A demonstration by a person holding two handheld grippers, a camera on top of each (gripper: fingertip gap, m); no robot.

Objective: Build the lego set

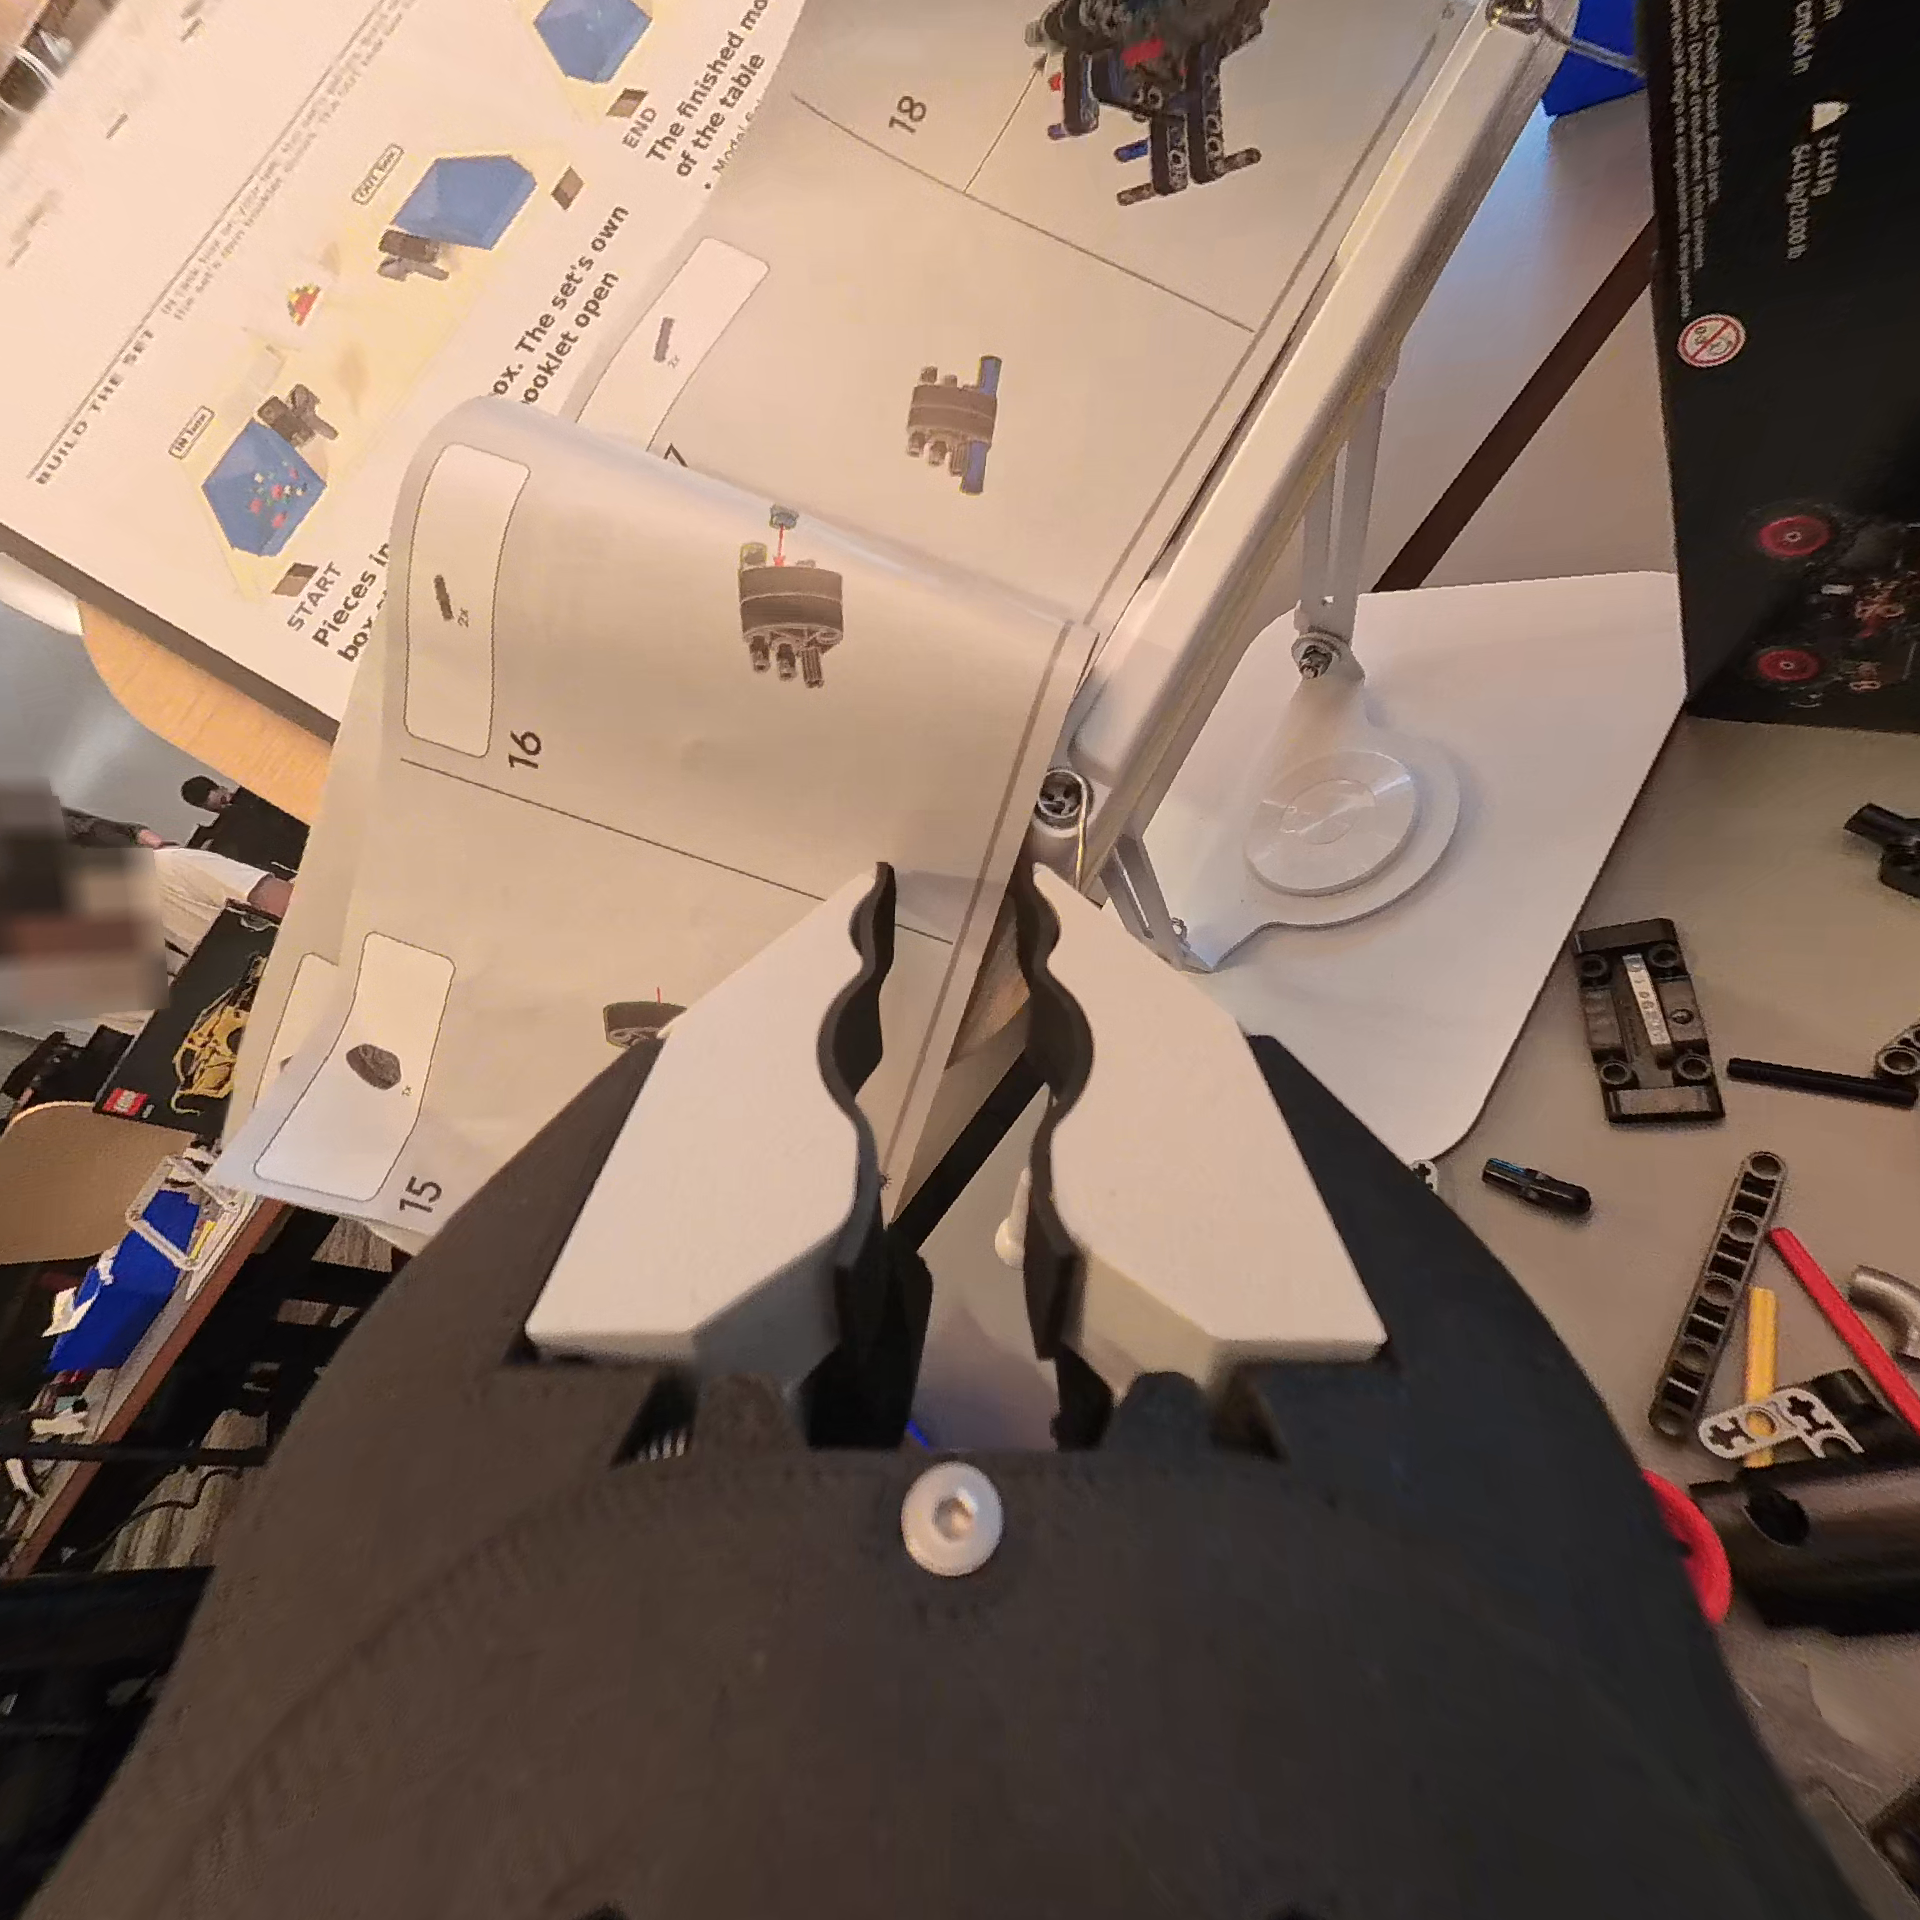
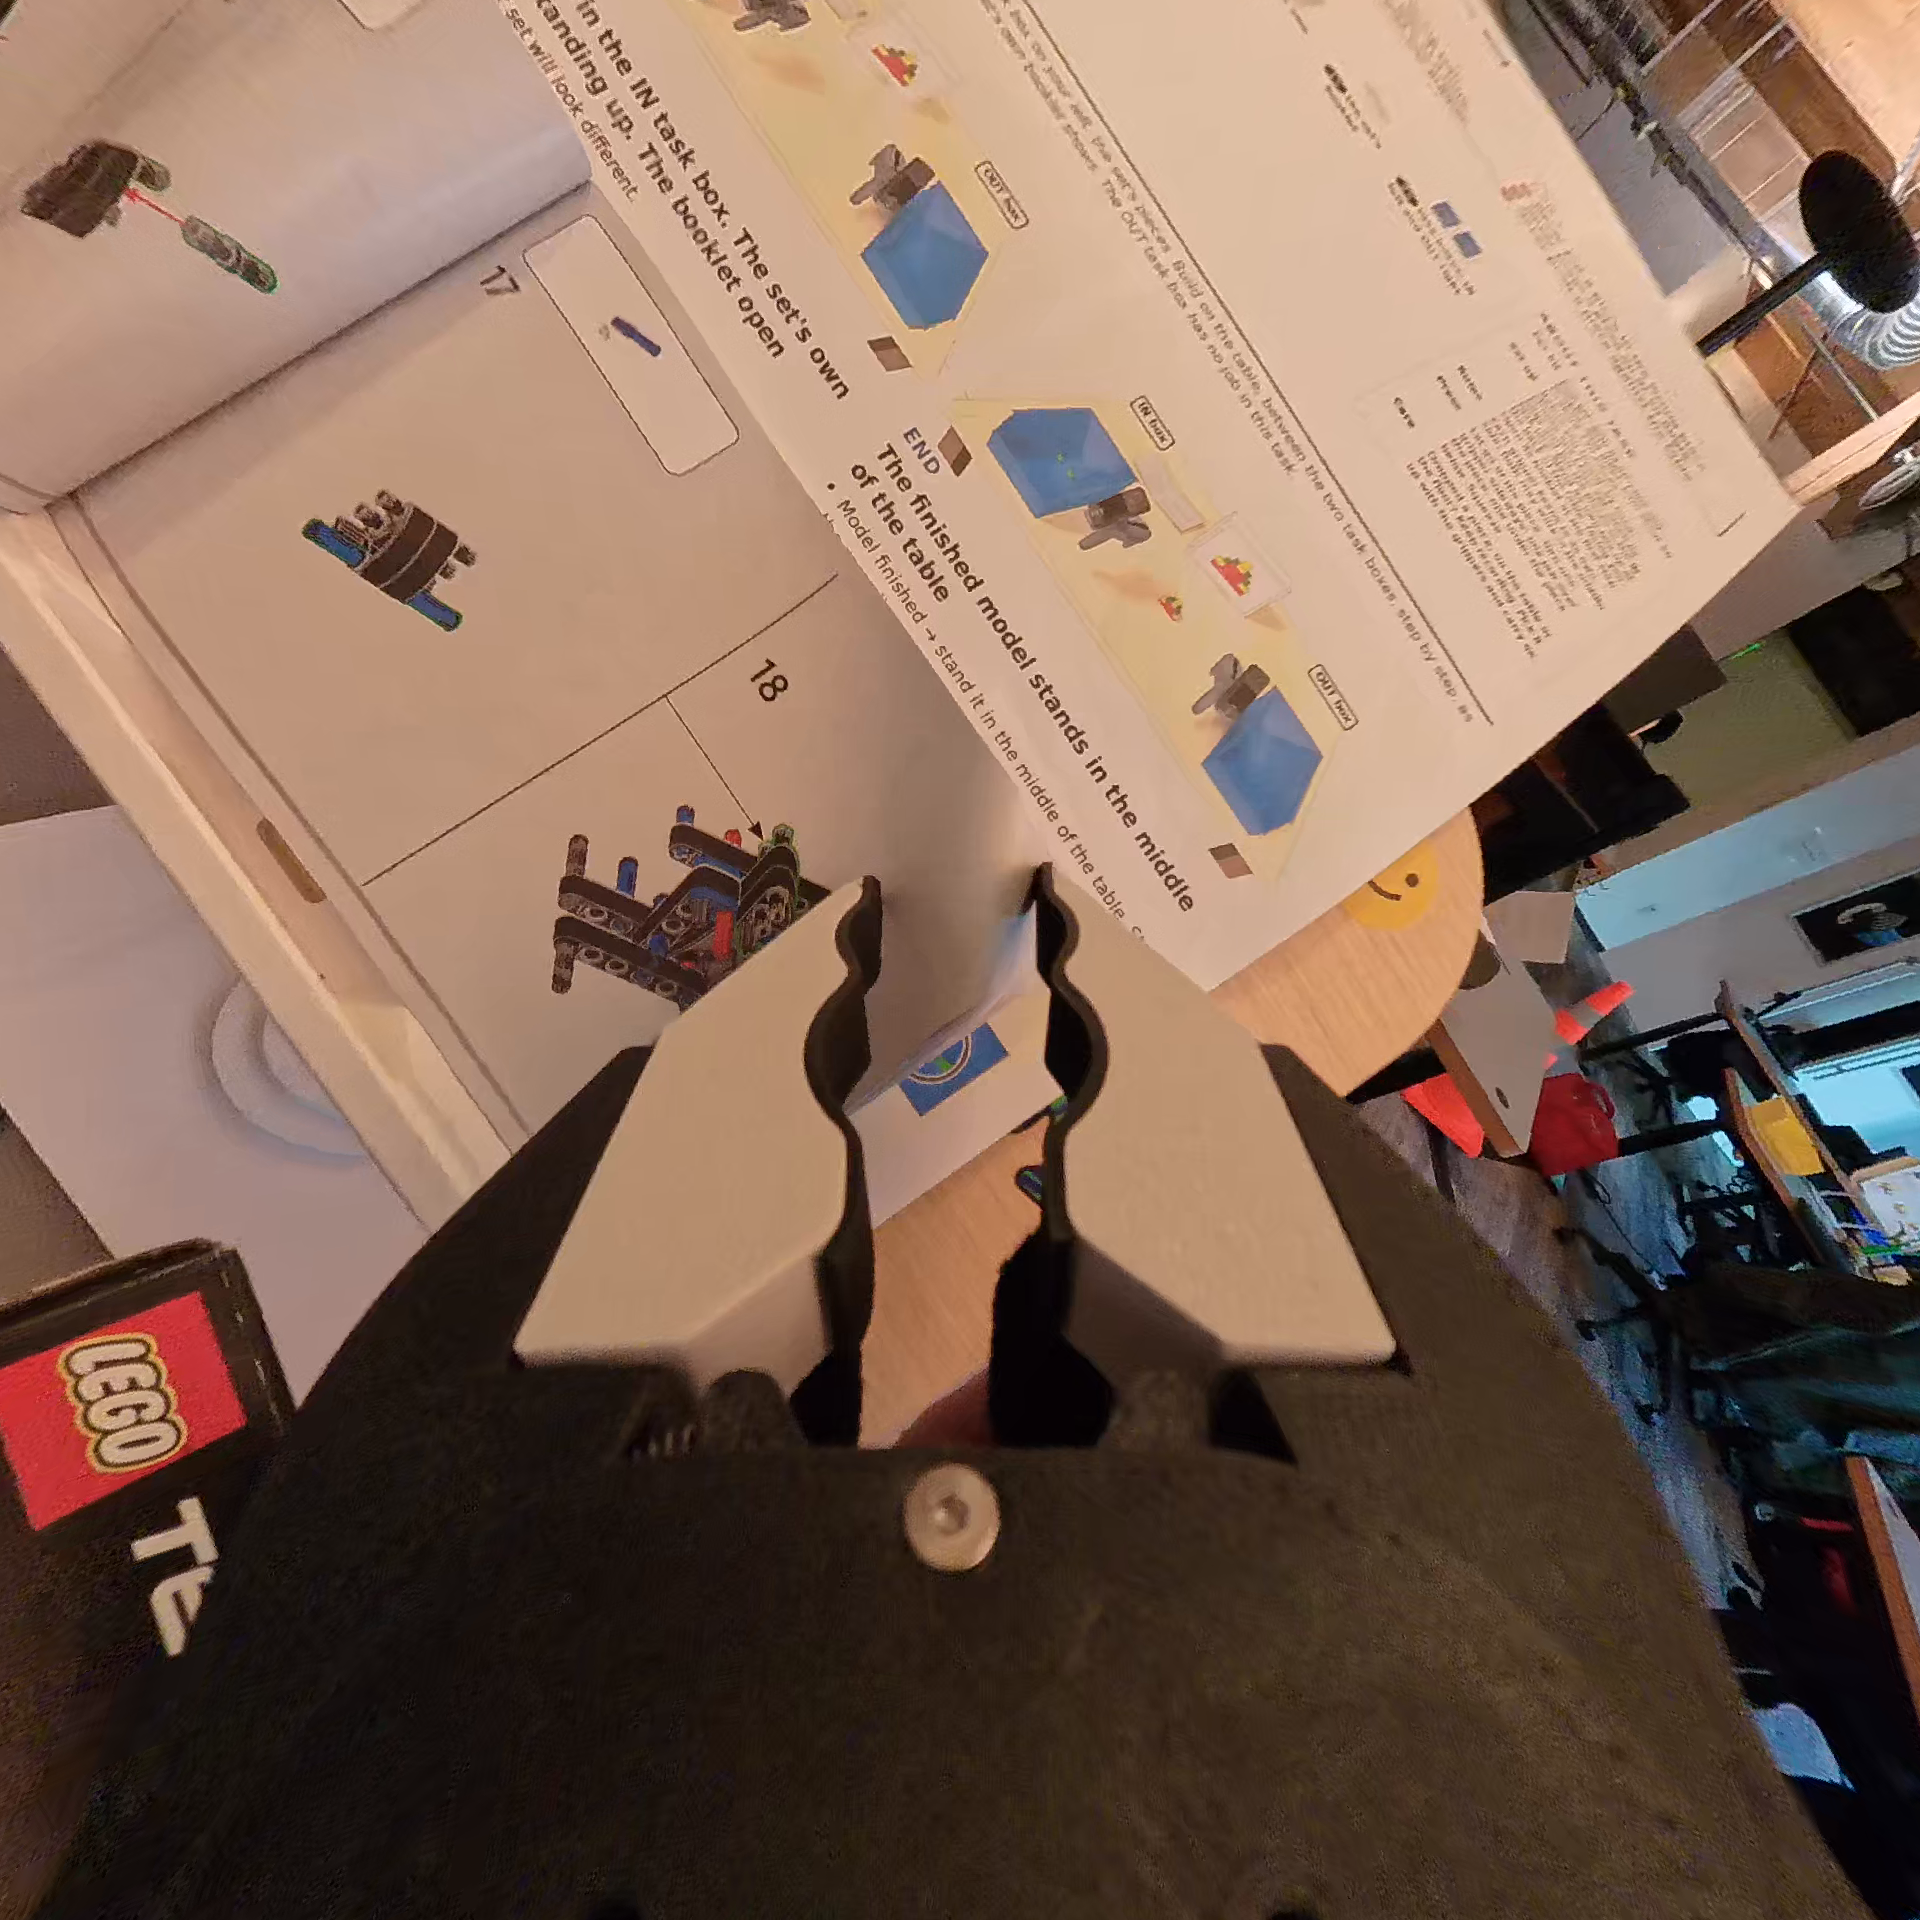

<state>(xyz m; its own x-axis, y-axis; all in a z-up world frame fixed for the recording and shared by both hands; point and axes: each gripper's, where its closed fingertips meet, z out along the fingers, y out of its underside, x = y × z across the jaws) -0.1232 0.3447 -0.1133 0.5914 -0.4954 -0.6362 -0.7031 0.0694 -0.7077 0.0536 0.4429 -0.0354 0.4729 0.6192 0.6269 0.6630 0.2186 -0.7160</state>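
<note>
A: Nearest in the left wrist view?

B: The left gripper. Stands narrowly parted, astride the lower edge of a curling page of the instruction booklet. Cannot tell whether either pad touches the paper.

A: And out toward 3 o'clock?

B: Loose parts on the grey worktop. Closest, a short black pin. Then a black holed beam, with a yellow rod and a red rod just beside it. Toward 2 o'clock, a black frame piece.

A: Farther off?

B: At 1 o'clock, a white stand, propping the open booklet. At 2 o'clock, a black set box, upright on the worktop. At 11 o'clock, behind the booklet, a large printed sheet.

A: Nearest in the right wrist view?

B: The right gripper. Also parted a little, clamped on nothing. Through the gap, a white paper corner with a blue mark; cannot tell whether touched. Beyond, the booklet from 9 to 11 o'clock, the set box close by at 8 o'clock and the sheet from 12 to 2 o'clock.
</note>
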